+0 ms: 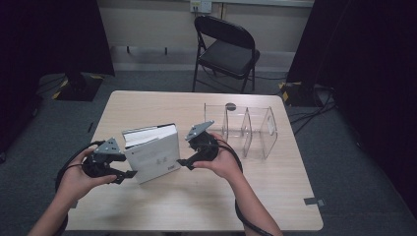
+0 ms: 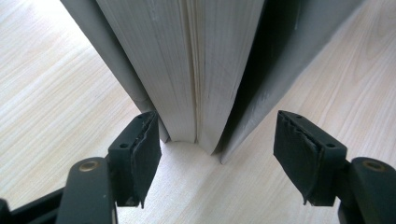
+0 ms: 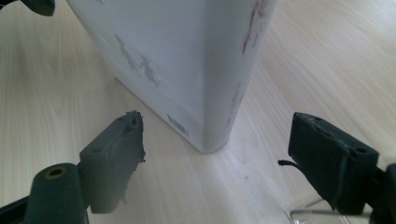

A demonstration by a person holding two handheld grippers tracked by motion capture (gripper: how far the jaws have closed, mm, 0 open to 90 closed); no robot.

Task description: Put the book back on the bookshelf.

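A light wood-grain rectangular desk [image 1: 147, 105] stood on a grey carpeted floor [image 1: 354, 162]. Behind it, a black folding metal chair [image 1: 227, 49] faced a pale beige wall [image 1: 147, 22] carrying a white socket plate [image 1: 201, 5]. Black curtains [image 1: 364, 44] hung at both sides. Lighting was dim and even.

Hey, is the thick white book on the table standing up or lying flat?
Standing up. The thick white hardcover book rests on its bottom edge on the light wooden table, its page block facing up and cover facing the person.

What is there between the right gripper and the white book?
Nothing but bare wooden table, as the right gripper view shows: the right gripper stands open just short of the white book.
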